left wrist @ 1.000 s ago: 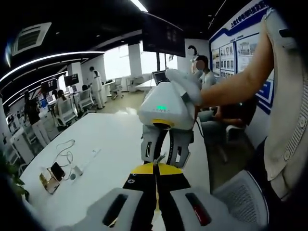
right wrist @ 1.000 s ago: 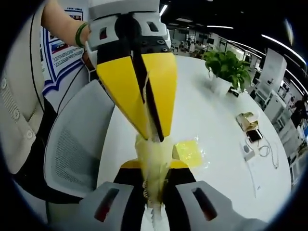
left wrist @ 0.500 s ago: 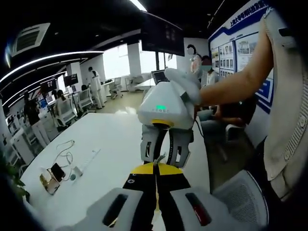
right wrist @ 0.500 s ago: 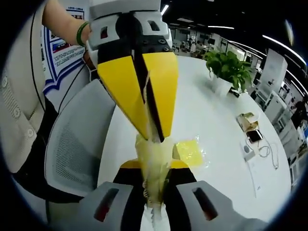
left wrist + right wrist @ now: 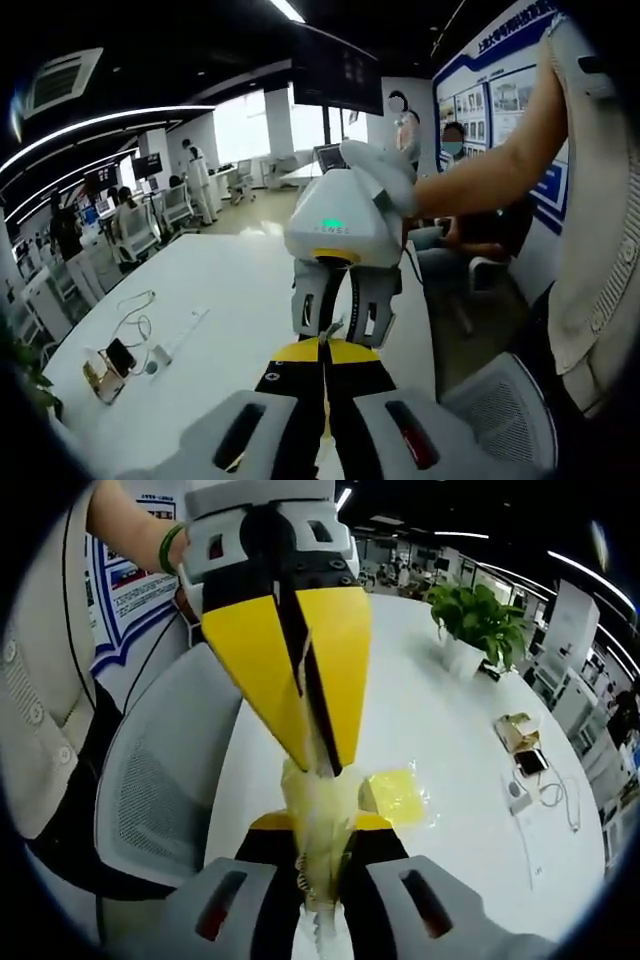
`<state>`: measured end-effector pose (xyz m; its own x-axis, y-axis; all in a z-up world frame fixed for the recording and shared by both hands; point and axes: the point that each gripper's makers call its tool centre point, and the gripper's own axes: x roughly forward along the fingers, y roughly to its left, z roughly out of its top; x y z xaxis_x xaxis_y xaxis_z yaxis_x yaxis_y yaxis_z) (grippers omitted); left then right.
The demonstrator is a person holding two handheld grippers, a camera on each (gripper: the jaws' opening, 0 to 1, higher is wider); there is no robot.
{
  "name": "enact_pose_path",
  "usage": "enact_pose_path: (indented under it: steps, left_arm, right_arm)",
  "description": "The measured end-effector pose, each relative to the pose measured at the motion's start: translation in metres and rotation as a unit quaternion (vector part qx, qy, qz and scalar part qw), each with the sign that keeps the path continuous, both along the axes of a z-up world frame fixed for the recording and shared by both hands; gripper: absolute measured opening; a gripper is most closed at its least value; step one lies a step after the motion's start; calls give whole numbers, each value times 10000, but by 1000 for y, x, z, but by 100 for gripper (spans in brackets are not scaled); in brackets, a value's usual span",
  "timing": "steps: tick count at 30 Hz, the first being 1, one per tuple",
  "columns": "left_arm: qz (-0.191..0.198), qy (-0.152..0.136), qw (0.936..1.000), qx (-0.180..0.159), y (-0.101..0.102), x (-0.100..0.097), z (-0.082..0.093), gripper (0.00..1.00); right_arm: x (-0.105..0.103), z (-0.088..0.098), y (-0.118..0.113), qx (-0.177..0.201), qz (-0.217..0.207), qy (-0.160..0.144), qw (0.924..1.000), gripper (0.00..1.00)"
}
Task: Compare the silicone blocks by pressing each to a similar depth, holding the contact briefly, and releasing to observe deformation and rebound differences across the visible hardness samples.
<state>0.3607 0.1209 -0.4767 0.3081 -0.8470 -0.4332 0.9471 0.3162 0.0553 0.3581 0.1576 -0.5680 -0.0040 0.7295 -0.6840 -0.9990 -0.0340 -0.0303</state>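
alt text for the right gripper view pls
Both grippers pinch one pale yellowish bagged piece above a white table: the right gripper from below, the left gripper from above. Another yellow bagged block lies on the table; a potted plant stands beyond.

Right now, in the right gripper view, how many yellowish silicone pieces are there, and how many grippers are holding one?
Yellowish silicone pieces: 2, a pale piece pinched between both grippers, and a yellow block lying on the white table.
Grippers: 2, left gripper and right gripper.
Total: 4.
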Motion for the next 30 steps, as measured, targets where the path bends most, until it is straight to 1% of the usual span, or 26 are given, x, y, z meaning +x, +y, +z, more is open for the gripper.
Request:
enact_pose_path:
  steps: [1, 4, 6, 7, 8, 10, 15, 16, 30]
  left_arm:
    - [-3, -1, 10000, 6, 0, 0, 0, 0]
    - [-14, -3, 10000, 9, -1, 0, -1, 0]
    - [-25, -2, 10000, -1, -1, -1, -1, 0]
    - [-23, -14, 10000, -8, -1, -1, -1, 0]
    - [-19, -3, 10000, -17, -2, -1, -1, 0]
    - [-9, 3, 10000, -41, -2, -1, 0, 0]
    - [-15, -12, 10000, -34, -4, -1, 1, 0]
    - [-11, -18, 10000, -30, -4, -1, 1, 0]
    - [27, -55, 10000, 1, -3, 2, 1, 0]
  right_arm:
    - [0, 0, 0, -3, 3, -41, 10000, 8]
    - [0, -1, -1, -17, 10, -21, 10000, 8]
    - [-1, -1, -2, -31, 32, -87, 10000, 8]
    - [-1, -1, -2, -51, 24, -59, 10000, 8]
    - [-1, -1, -3, -52, 42, -124, 9999, 8]
    - [-1, 0, -3, -39, 20, -72, 10000, 8]
    - [1, 1, -3, -22, 17, -115, 9999, 8]
    - [1, 0, -4, -39, 6, -78, 10000, 8]
    - [6, 1, -2, 47, -28, -119, 9999, 11]
